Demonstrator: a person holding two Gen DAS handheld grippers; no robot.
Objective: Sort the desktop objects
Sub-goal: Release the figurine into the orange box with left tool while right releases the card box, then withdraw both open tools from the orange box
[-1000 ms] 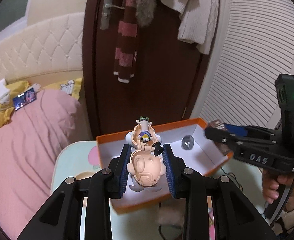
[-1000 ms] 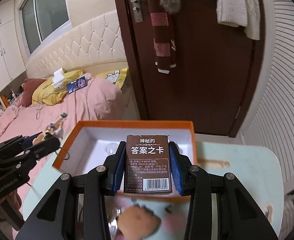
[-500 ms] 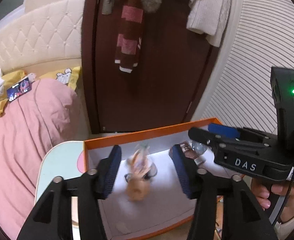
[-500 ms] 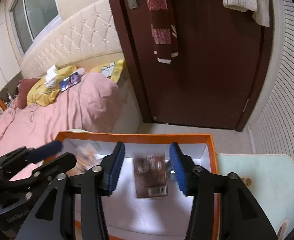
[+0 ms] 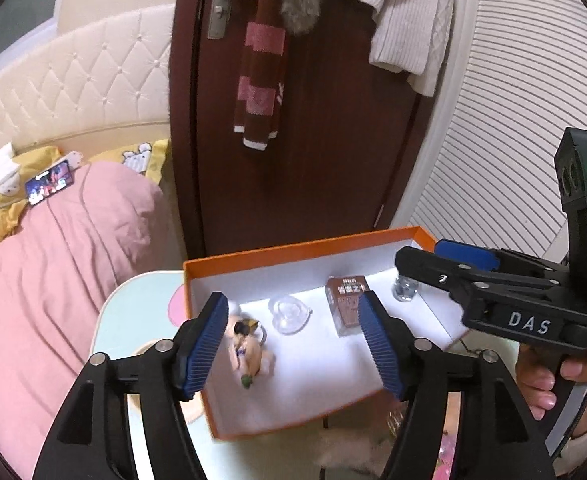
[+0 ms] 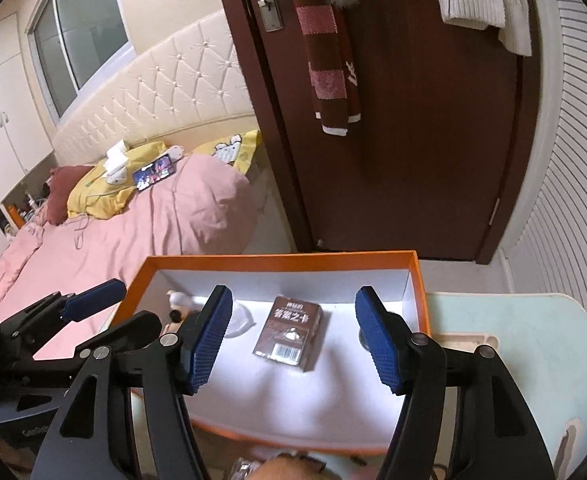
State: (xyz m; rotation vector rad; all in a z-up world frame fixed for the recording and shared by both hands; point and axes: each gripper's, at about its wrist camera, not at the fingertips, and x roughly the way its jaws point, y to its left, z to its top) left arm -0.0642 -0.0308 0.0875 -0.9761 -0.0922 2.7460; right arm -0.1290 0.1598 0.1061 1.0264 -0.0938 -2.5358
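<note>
I had both jaws spread, left gripper and right gripper empty, over the orange-rimmed white cardboard box; small cartoon figurine and brown card pack lay inside.

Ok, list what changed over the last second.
Both grippers let go. The left gripper dropped the figurine into the orange box; the right gripper dropped the brown card box there. Both now hover open above. The box and clear cup stayed put.
</note>
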